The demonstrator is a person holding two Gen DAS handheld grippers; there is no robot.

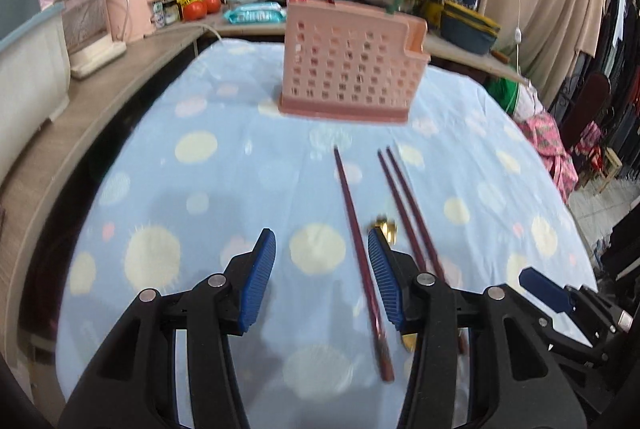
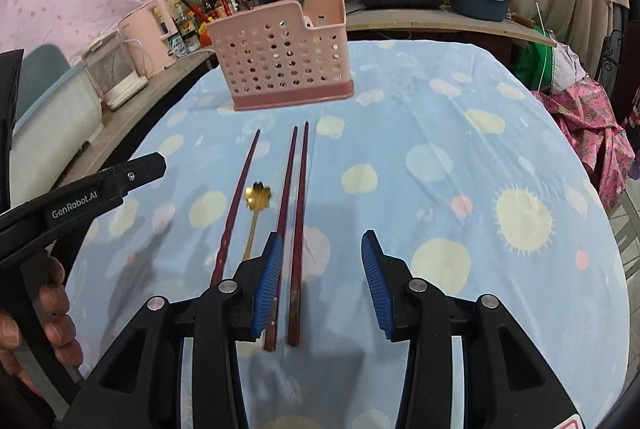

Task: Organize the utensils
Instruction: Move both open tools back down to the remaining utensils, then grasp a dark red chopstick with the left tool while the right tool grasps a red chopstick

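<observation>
Blue dotted cloth (image 2: pixel 460 133) is covering the table, pink perforated utensil holder (image 2: pixel 286 59) is standing upright at 12 o'clock of the cloth. Going left to right in the right wrist view: single dark-red chopstick (image 2: pixel 236 201) is lying flat, long axis running 6 to 12, thin tip pointing at the holder; gold spoon (image 2: pixel 256 207) is lying just beside it, flower bowl at the 12 end, handle running toward 6; chopstick pair (image 2: pixel 299 205) is lying close and near parallel, tips pointing to 12. A hand (image 2: pixel 36 317) at 8 o'clock is gripping the left gripper (image 1: pixel 322 275), which is tilting down over the cloth, jaws standing partly apart, nothing between the pads, single chopstick passing under the gap. Right gripper (image 2: pixel 318 279) is tilting down likewise, jaws partly apart and holding nothing, the pair's right stick lying below the gap near the left pad
</observation>
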